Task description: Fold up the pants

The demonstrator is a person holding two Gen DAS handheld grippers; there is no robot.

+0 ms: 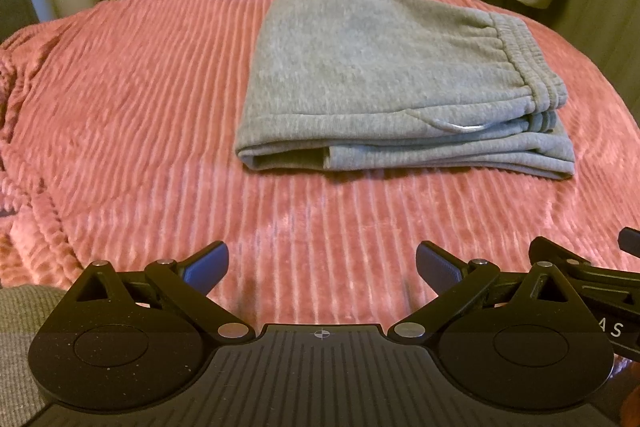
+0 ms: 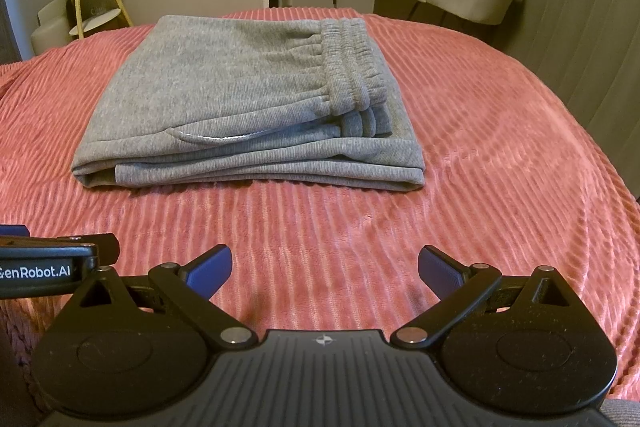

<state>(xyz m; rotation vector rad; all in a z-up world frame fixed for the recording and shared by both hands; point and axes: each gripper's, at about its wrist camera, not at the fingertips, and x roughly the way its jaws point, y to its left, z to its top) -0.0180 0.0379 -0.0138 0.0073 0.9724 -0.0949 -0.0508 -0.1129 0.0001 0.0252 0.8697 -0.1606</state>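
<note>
Grey sweatpants (image 1: 384, 75) folded into a compact stacked rectangle, flat on pink ribbed bedspread (image 1: 140, 99). Elastic waistband (image 2: 352, 63) on top layer, toward right end of bundle; layered edges facing the tools.

Left tool (image 1: 322, 267): spread wide, nothing between the blue pads, hanging low over bare bedspread. Bundle ahead and off to the right of it, well apart.

Right tool (image 2: 325, 269): likewise spread, empty, low over bedspread. Bundle ahead and slightly left of it, well apart.

Tools side by side, close together: edge of each showing in the other's view. Bundle ahead, roughly between the two lines of sight; neither clearly nearer.

Long axis of bundle running crosswise to both tools, left to right; near long edge square-on to both.

Judgement: fold looks finished or all but finished. If another fold wanted, short ends to be taken, left end by left tool, waistband end by right. Otherwise only tidying of the slightly offset bottom layers.
</note>
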